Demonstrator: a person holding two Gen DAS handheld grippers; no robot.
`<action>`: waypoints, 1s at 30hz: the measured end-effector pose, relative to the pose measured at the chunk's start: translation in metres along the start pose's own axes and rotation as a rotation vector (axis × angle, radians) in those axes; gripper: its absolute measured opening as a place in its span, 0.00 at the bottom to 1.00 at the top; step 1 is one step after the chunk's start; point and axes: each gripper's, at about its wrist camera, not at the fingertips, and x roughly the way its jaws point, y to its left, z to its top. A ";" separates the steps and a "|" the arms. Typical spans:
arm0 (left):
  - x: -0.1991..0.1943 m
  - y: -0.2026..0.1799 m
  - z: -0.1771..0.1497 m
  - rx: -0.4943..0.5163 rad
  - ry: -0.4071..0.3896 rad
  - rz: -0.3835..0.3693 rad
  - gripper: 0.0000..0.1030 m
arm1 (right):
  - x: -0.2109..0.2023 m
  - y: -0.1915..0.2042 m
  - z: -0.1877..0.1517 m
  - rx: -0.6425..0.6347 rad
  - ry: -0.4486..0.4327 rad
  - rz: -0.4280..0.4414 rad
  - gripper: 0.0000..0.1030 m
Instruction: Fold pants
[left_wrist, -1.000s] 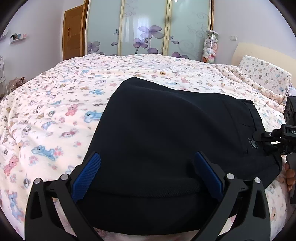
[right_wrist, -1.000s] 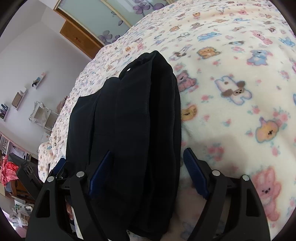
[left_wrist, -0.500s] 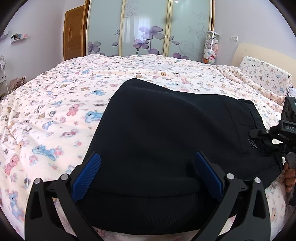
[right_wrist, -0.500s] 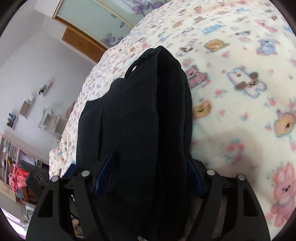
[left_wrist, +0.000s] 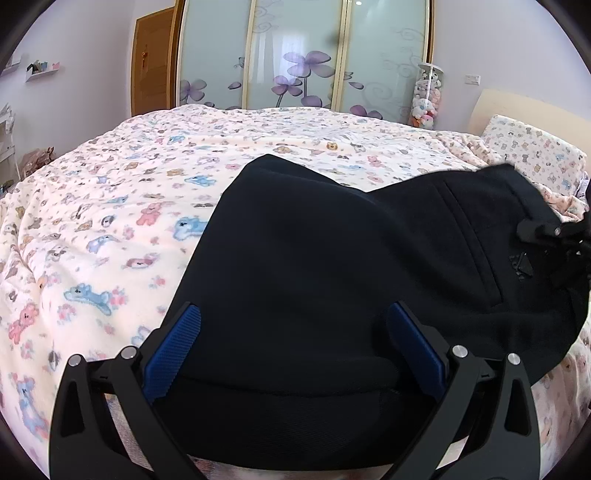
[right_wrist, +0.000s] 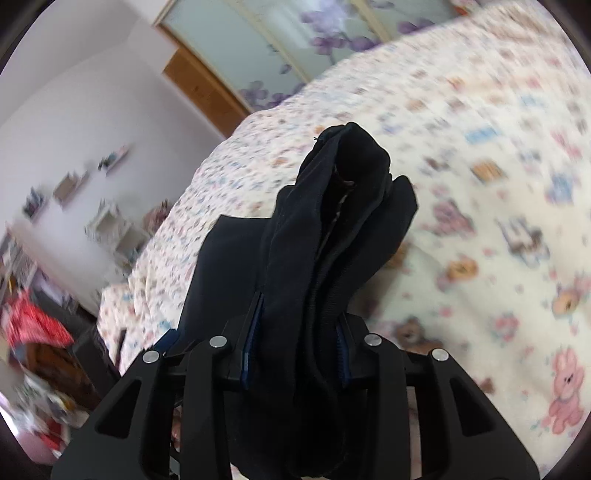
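Black pants on a teddy-bear bed, held at one end by the right tongs.

The black soft cloth pants (left_wrist: 314, 266) lie folded on the cream fleece blanket with little bear and bunny pictures (left_wrist: 110, 221), in the middle of the bed and close to the cameras. The left black gripper with blue ribbed pads (left_wrist: 295, 343) stands wide at the near edge of the pants, and its pads (left_wrist: 173, 343) do not squeeze the cloth that lies between them. The right black gripper with blue pads (right_wrist: 295, 339) is closing narrow on a thick bunch of the pants' right end, which sticks up off the blanket. Far behind the bed stands a frosted glass wardrobe door with purple flowers (left_wrist: 295, 55).
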 end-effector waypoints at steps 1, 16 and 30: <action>0.000 0.000 0.000 -0.002 0.000 0.001 0.98 | 0.000 0.005 0.000 -0.020 0.000 -0.008 0.34; 0.031 0.094 0.076 -0.232 0.241 -0.335 0.98 | 0.005 -0.025 -0.012 0.054 0.013 0.001 0.33; 0.100 0.099 0.080 -0.436 0.420 -0.673 0.95 | 0.008 -0.047 -0.021 0.113 0.007 0.047 0.34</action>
